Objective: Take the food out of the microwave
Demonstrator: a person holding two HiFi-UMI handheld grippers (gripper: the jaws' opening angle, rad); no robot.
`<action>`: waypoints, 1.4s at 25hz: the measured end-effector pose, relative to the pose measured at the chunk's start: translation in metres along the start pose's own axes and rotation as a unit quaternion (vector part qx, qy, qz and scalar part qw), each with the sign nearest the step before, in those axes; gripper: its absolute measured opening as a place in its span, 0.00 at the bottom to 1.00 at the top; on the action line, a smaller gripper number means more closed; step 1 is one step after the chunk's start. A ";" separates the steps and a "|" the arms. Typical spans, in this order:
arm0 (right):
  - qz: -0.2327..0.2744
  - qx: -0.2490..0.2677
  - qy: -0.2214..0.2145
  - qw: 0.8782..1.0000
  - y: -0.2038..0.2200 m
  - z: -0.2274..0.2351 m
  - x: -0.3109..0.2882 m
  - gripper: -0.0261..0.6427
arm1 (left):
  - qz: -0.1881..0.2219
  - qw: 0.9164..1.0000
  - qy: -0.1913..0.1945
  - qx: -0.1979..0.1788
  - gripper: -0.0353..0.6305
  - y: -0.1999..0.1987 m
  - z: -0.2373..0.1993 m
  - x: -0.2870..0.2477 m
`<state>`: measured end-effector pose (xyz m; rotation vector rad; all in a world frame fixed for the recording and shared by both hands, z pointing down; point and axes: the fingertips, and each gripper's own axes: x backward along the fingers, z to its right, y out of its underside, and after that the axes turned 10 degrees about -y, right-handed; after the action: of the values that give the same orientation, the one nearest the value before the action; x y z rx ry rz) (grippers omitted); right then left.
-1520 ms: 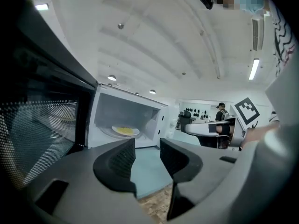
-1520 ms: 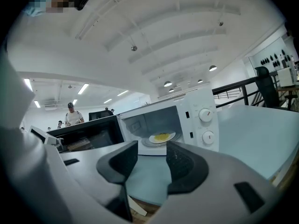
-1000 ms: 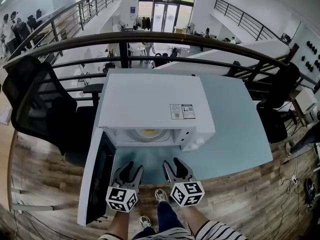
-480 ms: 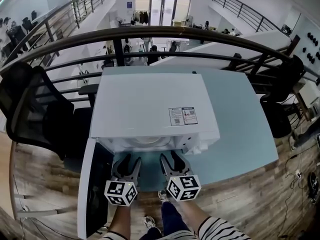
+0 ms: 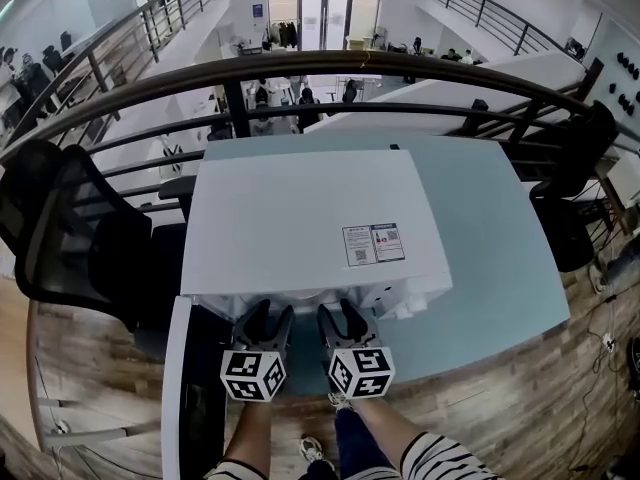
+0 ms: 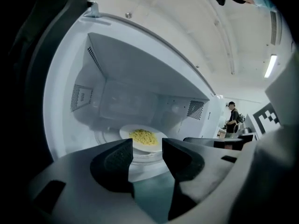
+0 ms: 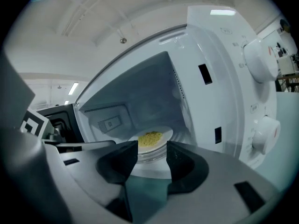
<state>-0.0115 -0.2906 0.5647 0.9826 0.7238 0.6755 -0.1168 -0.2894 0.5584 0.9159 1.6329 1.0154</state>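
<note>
Left gripper (image 6: 147, 149) jaws just opening, right gripper (image 7: 152, 149) apart, both empty; plate (image 6: 125, 132) ahead. Shallow rim pinch maybe tips plate, spilling food (image 6: 142, 136).

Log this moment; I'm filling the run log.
white microwave: open | white plate of yellow food: inside, untouched | left gripper: empty, jaws just opening | right gripper: open, empty

One microwave (image 5: 310, 218) on one table (image 5: 500, 258). Inside the microwave, one plate (image 6: 125, 133) of food (image 6: 142, 136). Before the microwave, two tongs: left tongs (image 5: 267, 313), empty jaws just opening, and right tongs (image 5: 340, 311). Two knobs (image 7: 260, 59) on the microwave.
</note>
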 end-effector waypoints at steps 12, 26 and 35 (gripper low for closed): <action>0.003 0.008 0.020 1.000 -0.008 0.007 -0.040 0.34 | -0.017 1.000 0.007 -0.011 0.42 -0.008 -0.008 -0.030; -0.031 -0.015 0.053 0.998 0.003 0.024 -0.059 0.38 | -0.067 0.998 0.009 -0.005 0.42 0.000 -0.012 -0.053; -0.030 -0.011 0.028 0.999 0.004 0.019 -0.059 0.38 | -0.089 0.996 0.013 0.001 0.44 0.006 -0.007 -0.056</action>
<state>-0.0319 -0.3436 0.5888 0.9212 0.7913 0.6601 -0.1089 -0.3389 0.5841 0.7456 1.7040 0.9067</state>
